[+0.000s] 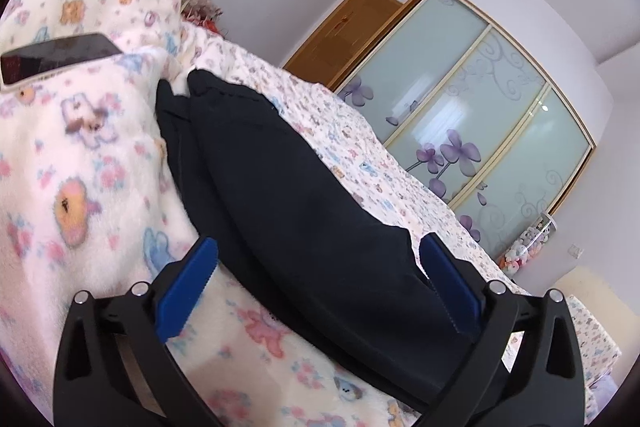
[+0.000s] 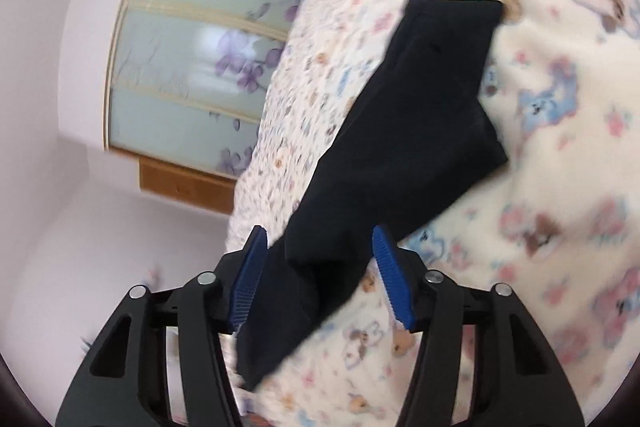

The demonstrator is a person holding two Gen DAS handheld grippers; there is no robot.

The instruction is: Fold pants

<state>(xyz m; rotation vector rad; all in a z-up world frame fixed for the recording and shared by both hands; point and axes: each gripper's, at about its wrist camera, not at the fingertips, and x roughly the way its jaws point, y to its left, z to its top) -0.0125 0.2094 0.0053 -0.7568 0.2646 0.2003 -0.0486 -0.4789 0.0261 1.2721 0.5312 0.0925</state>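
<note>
Straddling dark pants (image 1: 304,195) on a fleecy printed blanket (image 1: 80,155), both grippers stood with fingers spread apart.
Left gripper (image 1: 318,267) and right gripper (image 2: 320,259) gripped nothing (a phone (image 1: 56,57) lay upper left); a wardrobe (image 1: 472,115) filled the right.

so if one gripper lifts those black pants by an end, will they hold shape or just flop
Probably flop: the black pants lie limp, following the humps of the blanket beneath. They look thin and light, so the lifted end would likely sag and trail. The fuzzy blanket may grip them a little when dragged. Both the left gripper and right gripper straddle the cloth with jaws apart.
</note>
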